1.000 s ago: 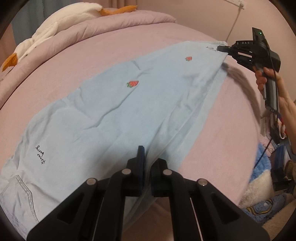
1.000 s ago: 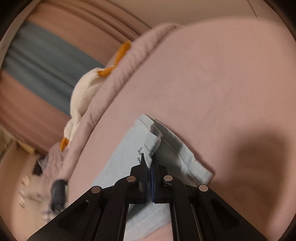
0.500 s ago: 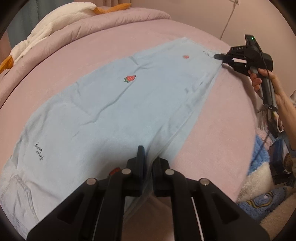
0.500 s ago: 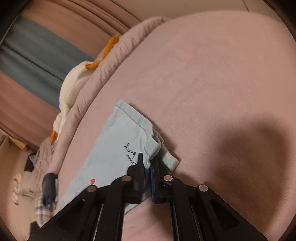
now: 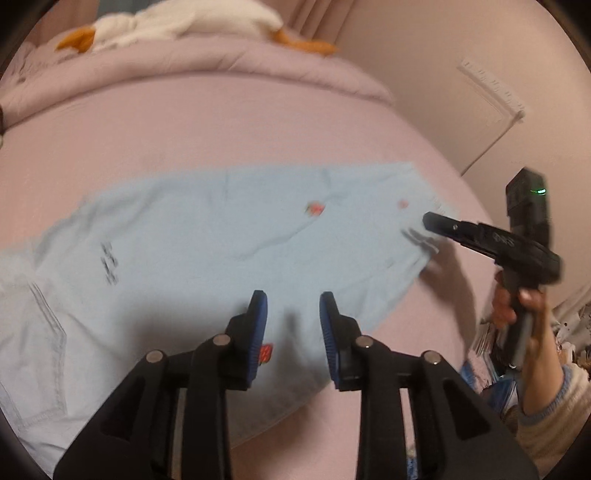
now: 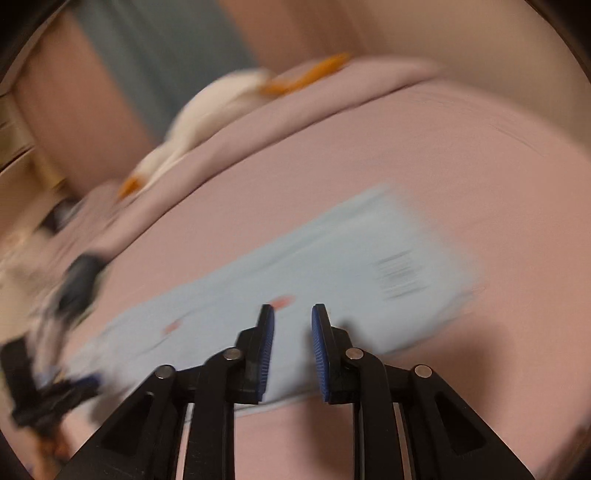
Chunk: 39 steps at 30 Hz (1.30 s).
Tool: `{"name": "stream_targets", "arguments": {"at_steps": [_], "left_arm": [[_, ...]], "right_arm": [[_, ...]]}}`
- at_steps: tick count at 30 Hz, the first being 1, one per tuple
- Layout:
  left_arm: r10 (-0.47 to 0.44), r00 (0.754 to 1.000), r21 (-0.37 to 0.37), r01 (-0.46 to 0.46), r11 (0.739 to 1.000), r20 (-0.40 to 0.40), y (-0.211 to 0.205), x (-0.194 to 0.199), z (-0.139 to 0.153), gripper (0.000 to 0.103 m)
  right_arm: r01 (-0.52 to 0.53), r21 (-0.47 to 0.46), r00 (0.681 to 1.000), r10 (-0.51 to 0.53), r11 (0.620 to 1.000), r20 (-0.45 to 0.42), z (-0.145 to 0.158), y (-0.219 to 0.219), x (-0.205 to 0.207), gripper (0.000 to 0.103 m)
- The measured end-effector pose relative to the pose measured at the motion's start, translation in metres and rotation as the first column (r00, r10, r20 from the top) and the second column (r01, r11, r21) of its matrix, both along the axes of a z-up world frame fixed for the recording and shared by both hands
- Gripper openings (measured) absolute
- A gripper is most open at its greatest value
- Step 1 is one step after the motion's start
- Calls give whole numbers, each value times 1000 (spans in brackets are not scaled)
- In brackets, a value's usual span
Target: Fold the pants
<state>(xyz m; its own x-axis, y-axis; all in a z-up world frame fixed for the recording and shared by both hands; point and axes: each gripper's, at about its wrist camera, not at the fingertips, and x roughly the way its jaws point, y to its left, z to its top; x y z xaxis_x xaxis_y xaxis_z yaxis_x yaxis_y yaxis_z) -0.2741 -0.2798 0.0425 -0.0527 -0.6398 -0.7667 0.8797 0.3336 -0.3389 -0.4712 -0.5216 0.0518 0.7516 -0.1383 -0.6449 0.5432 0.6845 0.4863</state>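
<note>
Lying flat across the pink bed, the light-blue pants sit folded lengthwise. Left claw hovers over their near edge, jaws opening, gripping nothing. Right claw opens likewise above the hem end, empty.

the left wrist view rides just behind the left gripper, looking down and forward across the pink bed toward the far wall, close over the pants. the right gripper shows at its right edge. the right wrist view sits behind its own fingers, tilted, facing the same bed from the other end, heavily blurred. both share the pale blue pants, the rolled duvet and the white plush toy.
</note>
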Motion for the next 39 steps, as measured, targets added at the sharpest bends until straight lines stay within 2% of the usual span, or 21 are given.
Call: {"name": "stream_targets", "arguments": {"at_steps": [1, 3, 5, 8, 9, 11, 13, 14, 15, 17, 19, 21, 22, 23, 24, 28, 30, 33, 35, 36, 39], "left_arm": [[-10, 1000, 17, 10, 1000, 11, -1, -3, -5, 28], [-25, 995, 89, 17, 996, 94, 3, -12, -20, 28], [-38, 994, 59, 32, 998, 100, 18, -15, -26, 28], [-24, 998, 33, 22, 999, 58, 44, -10, -24, 28], [-3, 1000, 20, 3, 1000, 16, 56, -3, -19, 28], [45, 999, -18, -45, 999, 1, 73, 8, -9, 31], [134, 989, -48, -131, 990, 60, 87, 27, 5, 41], [185, 979, -58, -180, 982, 89, 92, 38, 10, 48], [218, 972, -66, -212, 975, 91, 98, 46, 12, 48], [258, 963, -71, -252, 965, 83, 104, 59, 9, 48], [311, 945, -15, -311, 950, 98, 118, 68, -4, 48], [334, 936, 42, -340, 939, 106, 135, 72, -18, 48], [330, 940, 35, -334, 942, 88, 150, 70, -25, 46], [327, 942, 13, -329, 944, 78, 158, 70, -24, 46], [320, 945, -2, -321, 947, 73, 168, 67, -23, 46], [280, 958, 12, -281, 960, 58, 187, 59, -15, 46], [296, 955, -17, -296, 955, 14, 191, 66, -5, 47], [330, 944, -112, -330, 937, -16, 190, 87, 15, 51], [347, 937, -170, -349, 922, -41, 180, 98, 26, 63], [348, 937, -189, -350, 917, -46, 173, 104, 28, 64], [355, 933, -160, -360, 919, -63, 154, 120, 23, 64]], "right_arm": [[-55, 11, 998, 55, 998, -8, -5, 12, 14, 20], [-170, -1, 984, 170, 985, -45, -17, 43, 39, 20], [-233, -27, 966, 228, 972, -120, -30, 67, 53, 20], [-266, -134, 956, 244, 954, -163, -33, 82, 46, 19], [-268, -131, 955, 245, 955, -168, -31, 80, 45, 19], [-257, -107, 953, 233, 961, -194, -20, 74, 50, 19], [-264, -176, 950, 223, 948, -220, -5, 79, 51, 19], [-285, -211, 948, 243, 935, -204, 3, 87, 57, 19], [-306, -212, 946, 272, 928, -177, 5, 93, 61, 19], [-372, -208, 927, 350, 904, -138, 4, 110, 77, 19], [-419, -226, 905, 385, 879, -183, -7, 127, 96, 19], [-483, -208, 865, 425, 851, -267, -30, 145, 109, 19], [-500, -232, 852, 425, 834, -305, -39, 155, 110, 19], [-498, -281, 857, 416, 820, -305, -39, 161, 106, 19], [-509, -288, 850, 420, 811, -319, -37, 163, 105, 19], [-572, -211, 798, 477, 793, -368, -25, 157, 109, 19], [-568, -171, 806, 502, 805, -314, -16, 145, 111, 19], [-530, -55, 845, 521, 846, -125, -1, 121, 135, 23], [-513, 11, 858, 514, 858, -28, 6, 110, 166, 23], [-512, 19, 859, 512, 859, 6, 10, 106, 183, 23], [-523, 27, 852, 523, 852, 4, 20, 103, 245, 23]]}}
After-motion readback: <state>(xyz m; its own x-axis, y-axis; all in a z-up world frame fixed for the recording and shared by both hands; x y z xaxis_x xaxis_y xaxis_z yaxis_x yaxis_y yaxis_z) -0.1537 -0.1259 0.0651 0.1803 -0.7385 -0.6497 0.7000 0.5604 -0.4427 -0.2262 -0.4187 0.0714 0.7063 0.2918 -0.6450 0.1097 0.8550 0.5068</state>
